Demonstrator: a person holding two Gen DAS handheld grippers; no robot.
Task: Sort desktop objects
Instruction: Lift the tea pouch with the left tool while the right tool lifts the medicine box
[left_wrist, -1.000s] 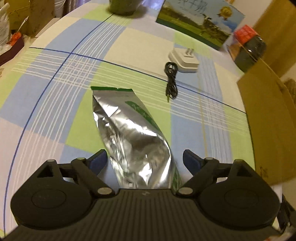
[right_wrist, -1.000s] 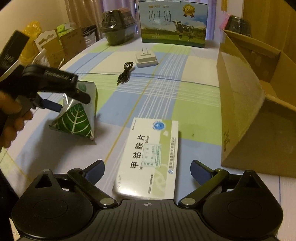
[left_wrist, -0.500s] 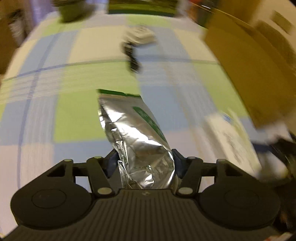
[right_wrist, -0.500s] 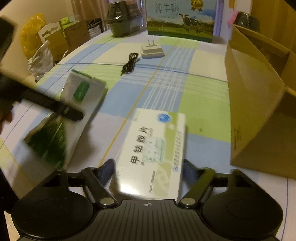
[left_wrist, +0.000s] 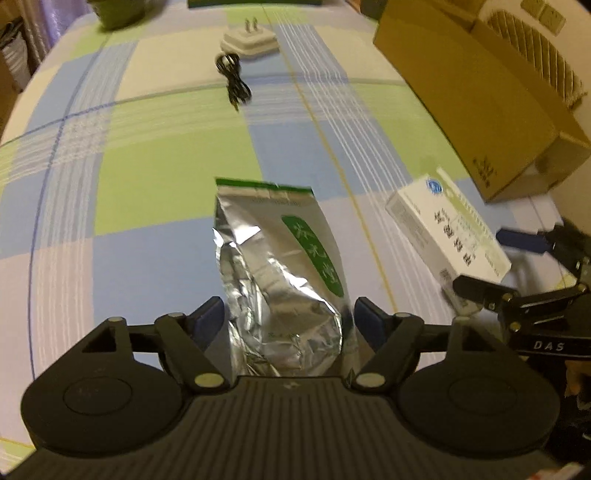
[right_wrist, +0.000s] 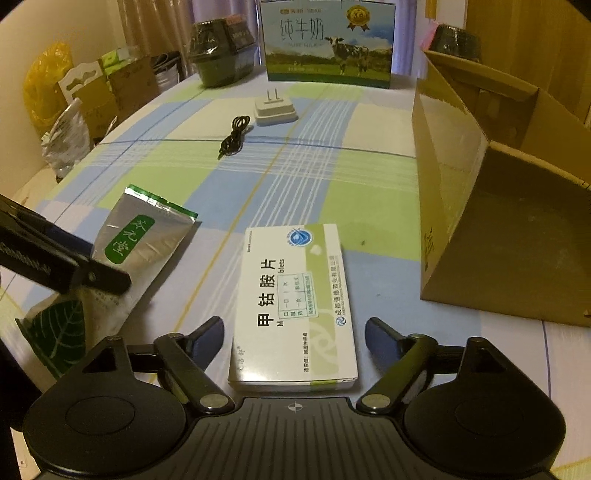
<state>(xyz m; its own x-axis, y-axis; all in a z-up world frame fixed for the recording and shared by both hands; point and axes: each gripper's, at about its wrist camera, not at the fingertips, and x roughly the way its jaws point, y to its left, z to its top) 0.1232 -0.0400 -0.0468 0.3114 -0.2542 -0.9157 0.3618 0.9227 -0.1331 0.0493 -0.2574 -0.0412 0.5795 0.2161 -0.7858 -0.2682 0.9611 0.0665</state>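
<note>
Left tool (left_wrist: 288, 319) is clamped on the foil pouch (left_wrist: 280, 266): both pads press its crumpled lower end and it juts straight ahead between the fingers, long axis in line with the tool, green-edged top seal farthest out. From the right wrist view the pouch (right_wrist: 142, 236) looks lifted and tilted off the bench (right_wrist: 295, 177) (hard to say whether its leaf-printed bottom touches).

Right tool (right_wrist: 294, 332) has its jaws spread wider than the pill box (right_wrist: 293, 302), with a gap at each pad. In the left view the pill box (left_wrist: 447, 236) sits tilted up off the cloth by the right tool (left_wrist: 513, 258), so I can't tell if it's gripped, cradled or loose. Its long axis also runs straight out from the tool.

What the next move turns on: the carton (right_wrist: 491, 192) stands on the right side of the bench, open top up, its near wall just beyond and right of the pill box. The right tool is clearly the nearer one. The pouch has to cross the whole middle of the bench, over or past the box, to get there. My guess is the box goes in first.

Cable (right_wrist: 232, 136) and charger (right_wrist: 275, 109) lie further back, touching or nearly so, untouched. Milk box (right_wrist: 327, 40) stands at the far edge.
</note>
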